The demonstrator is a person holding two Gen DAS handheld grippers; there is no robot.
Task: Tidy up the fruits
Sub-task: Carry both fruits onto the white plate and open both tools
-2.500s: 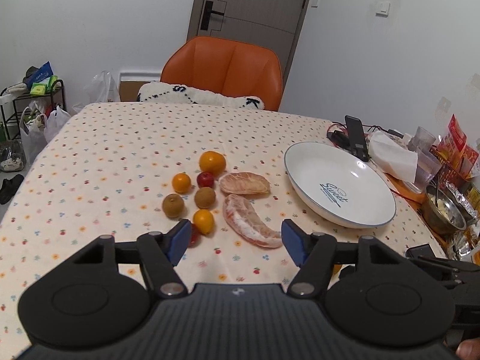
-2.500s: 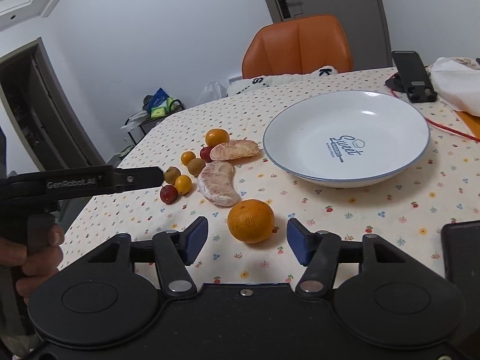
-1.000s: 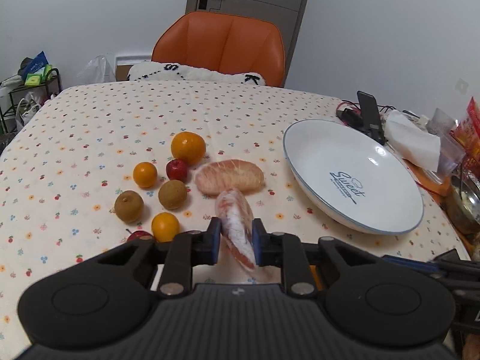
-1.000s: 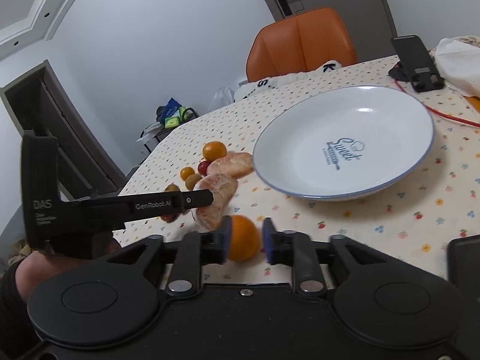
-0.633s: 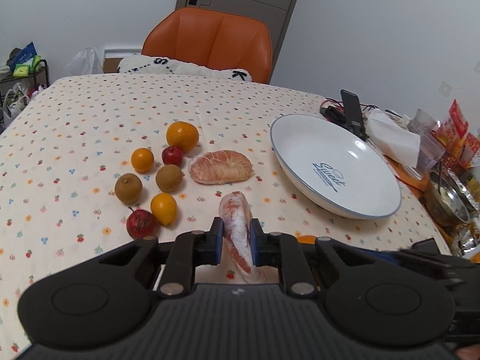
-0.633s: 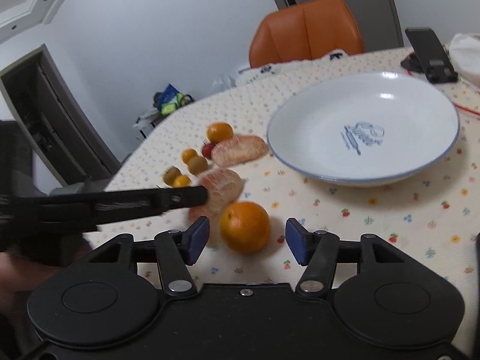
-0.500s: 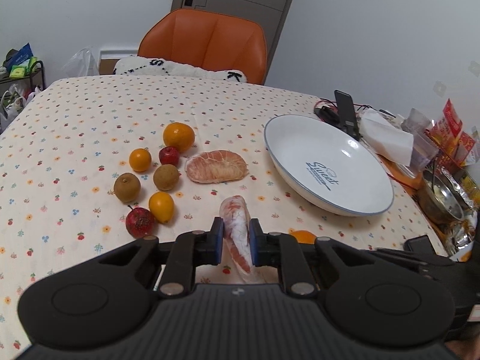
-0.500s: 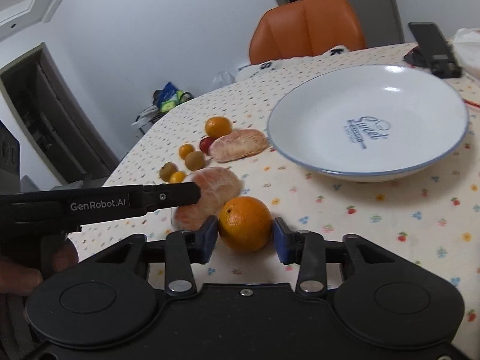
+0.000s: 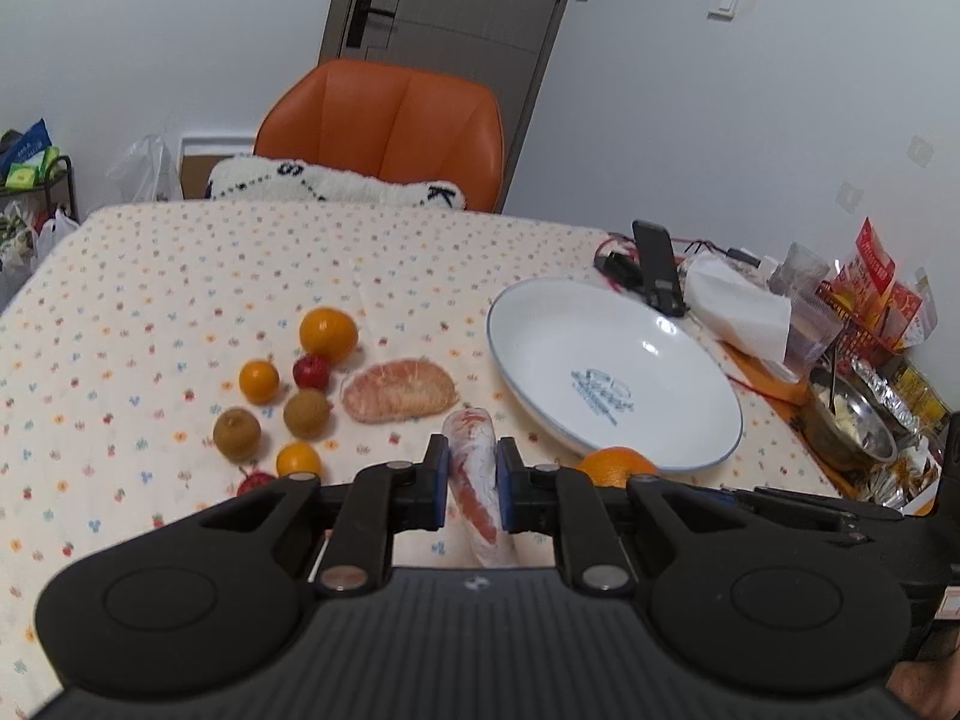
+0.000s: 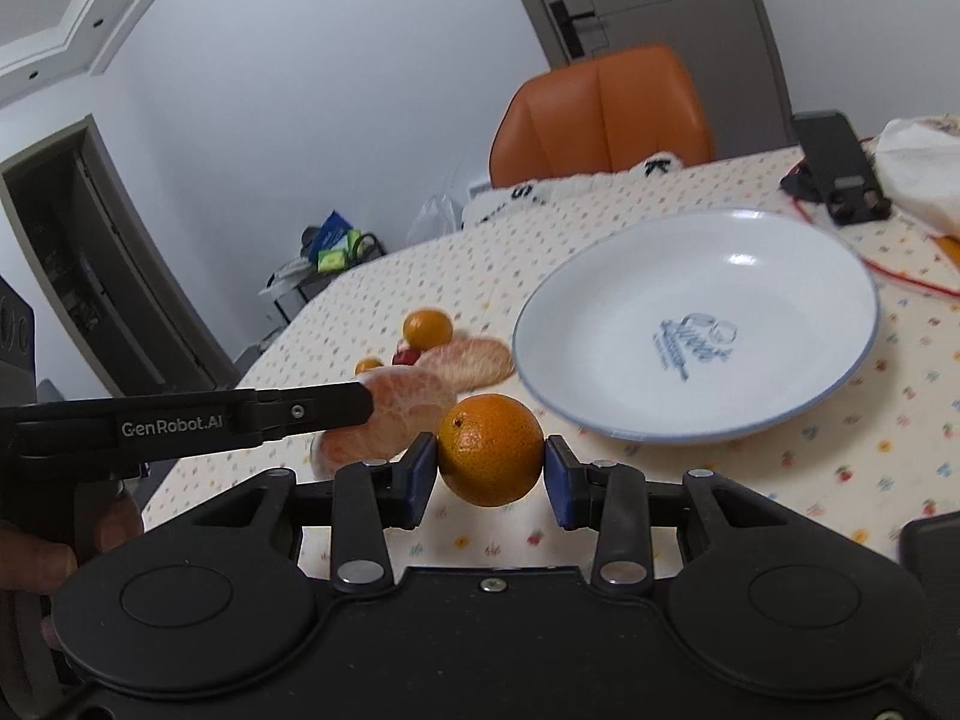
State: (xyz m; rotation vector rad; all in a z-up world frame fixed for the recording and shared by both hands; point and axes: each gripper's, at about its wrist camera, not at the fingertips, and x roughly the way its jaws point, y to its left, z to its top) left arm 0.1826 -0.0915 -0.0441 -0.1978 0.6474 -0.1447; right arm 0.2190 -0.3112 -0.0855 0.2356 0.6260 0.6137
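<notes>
1. Orange, red and brown small fruits (image 9: 282,396) lie in a loose cluster on the tabletop (image 9: 150,276), ahead of the left hand-held gripper (image 9: 471,483) and to its left. Two are small oranges, two are brown and rough-skinned, two are red.

2. Pale pink, a peeled pomelo segment (image 9: 399,391) rests just ahead of that hand-held gripper, beside the cluster.

3. Pinched between the left hand-held gripper's blue pads (image 9: 437,480) is a second peeled pomelo wedge (image 9: 474,474), held on edge with its tip pointing forward. It looks soft and wet, likely to tear or bruise, so a light squeeze across the thick middle suits it best.

4. Slightly right, the right hand-held gripper (image 10: 489,471) is closed on a round orange (image 10: 490,457), one pad on each side at its widest part. It appears lifted clear of the tabletop. The orange looks firm and fairly heavy, with a pebbled skin that should hold well. Being round, it could roll free if gripped off-centre.

5. Ahead of both hand-held grippers and to their right sits a wide white plate (image 10: 600,324) with a blue rim and blue lettering. Nothing lies in it, so it seems the place meant for the fruit.

6. Farthest right, beyond the plate, are a black phone stand (image 9: 660,270), crumpled tissue (image 9: 741,309) and a metal bowl (image 9: 852,426).
</notes>
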